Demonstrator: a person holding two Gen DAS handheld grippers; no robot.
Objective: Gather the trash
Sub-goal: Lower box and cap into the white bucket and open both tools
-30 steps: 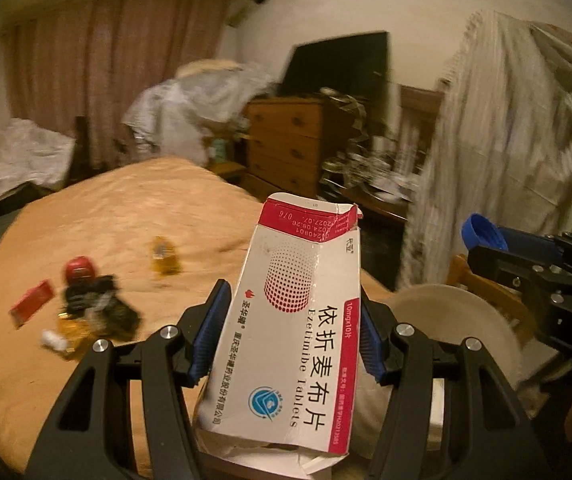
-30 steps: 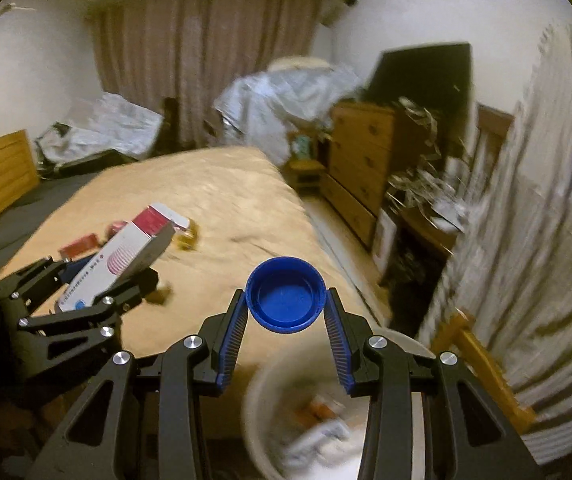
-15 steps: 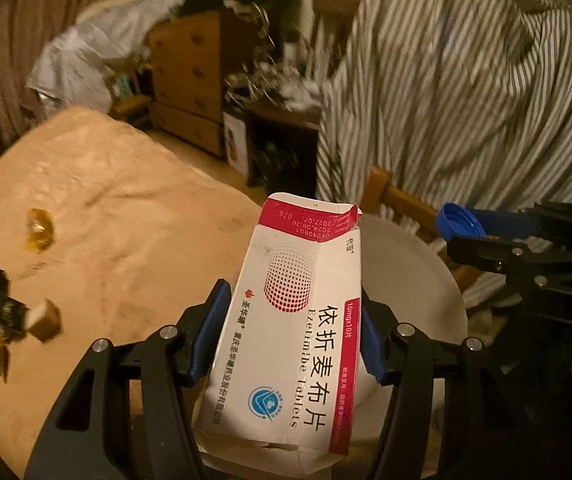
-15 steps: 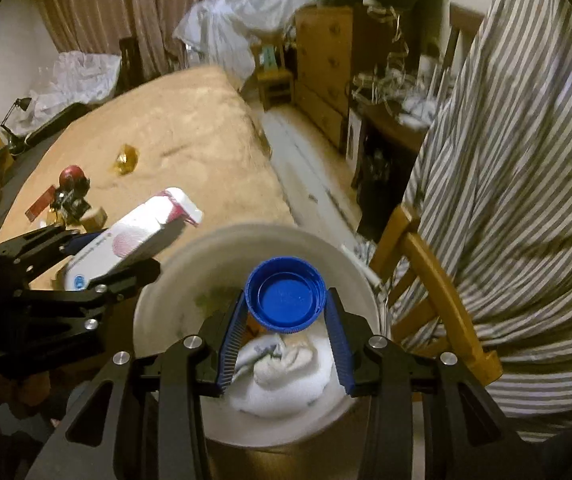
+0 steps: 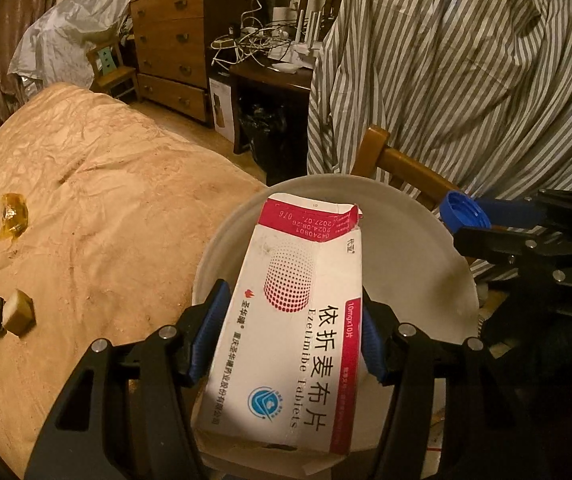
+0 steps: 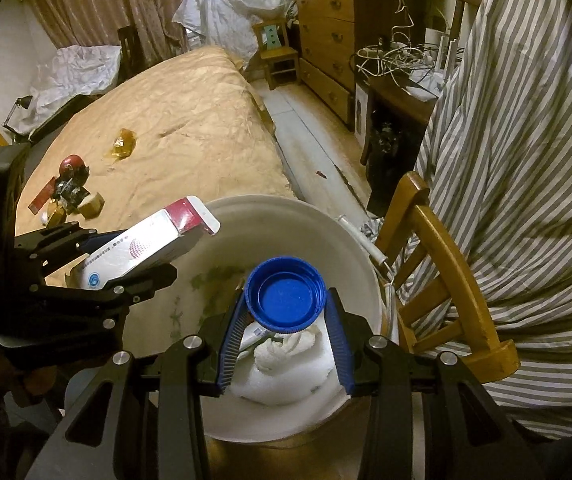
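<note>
The left gripper [image 5: 289, 332] has its blue ribbed jaws pressed against both long sides of a white and crimson cardboard tablet box [image 5: 297, 320], which stands tilted forward between them with its torn flap end furthest out. The right gripper [image 6: 286, 320] pinches a round blue plastic bottle cap [image 6: 284, 298] at its rim, open side facing the camera, the jaws closed only as far as the cap's width.

Directly beyond and below both sets of jaws lies the round white plastic waste bin [image 6: 361, 248]; the box juts over its near-left rim and the cap hangs over its middle. Under the cap, inside the bin, sits crumpled white tissue [image 6: 289, 360], with greenish smears on the inner wall to the left of the right jaws.

To the right of the bin a wooden chair [image 6: 441, 264] stands touching or just beside its rim, draped in grey-and-white striped cloth [image 6: 525, 140] that crowds that side. Left of the left jaws spreads the tan bedspread [image 5: 98, 208], carrying a yellow crinkled wrapper [image 5: 13, 216], a small tan cube [image 5: 19, 312] and a heap of dark wrappers [image 6: 68, 192] with a red round lid [image 6: 72, 162]. Further ahead stands a wooden chest of drawers [image 5: 174, 44] and a dark desk tangled with white cables [image 5: 254, 40]
</note>
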